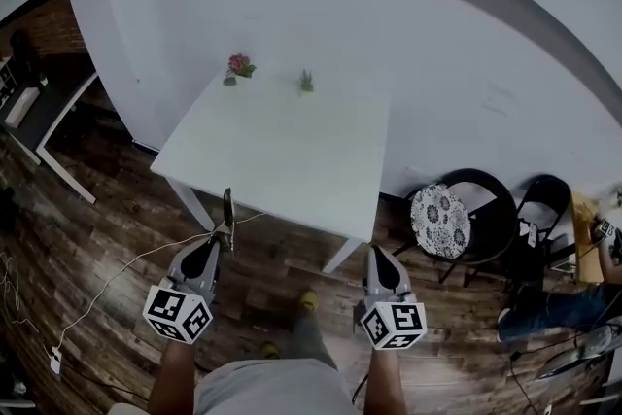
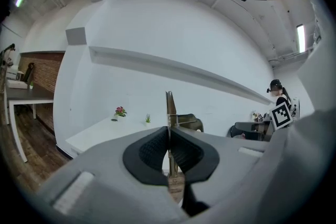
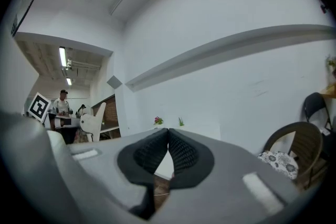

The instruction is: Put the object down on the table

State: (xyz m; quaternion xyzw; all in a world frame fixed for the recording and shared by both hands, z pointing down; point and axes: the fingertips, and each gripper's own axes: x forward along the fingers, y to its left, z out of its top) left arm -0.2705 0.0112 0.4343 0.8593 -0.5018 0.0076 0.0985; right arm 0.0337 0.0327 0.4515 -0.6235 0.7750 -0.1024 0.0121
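Note:
My left gripper (image 1: 224, 235) is shut on a thin, flat metal utensil (image 1: 227, 207) that sticks up past the fingertips. It hovers over the floor just short of the near edge of the white table (image 1: 292, 170). In the left gripper view the utensil (image 2: 169, 105) stands edge-on and upright, clamped between the closed pads of the left gripper (image 2: 168, 131). My right gripper (image 1: 376, 254) is level with it, short of the table's near right corner, shut and empty. In the right gripper view the right gripper (image 3: 168, 130) has its pads pressed together with nothing between them.
A small pink flower pot (image 1: 237, 67) and a tiny green plant (image 1: 307, 81) stand at the table's far edge by the white wall. A patterned cushion chair (image 1: 440, 221) and a black chair (image 1: 547, 199) stand to the right. A white cable (image 1: 117, 277) trails over the wooden floor.

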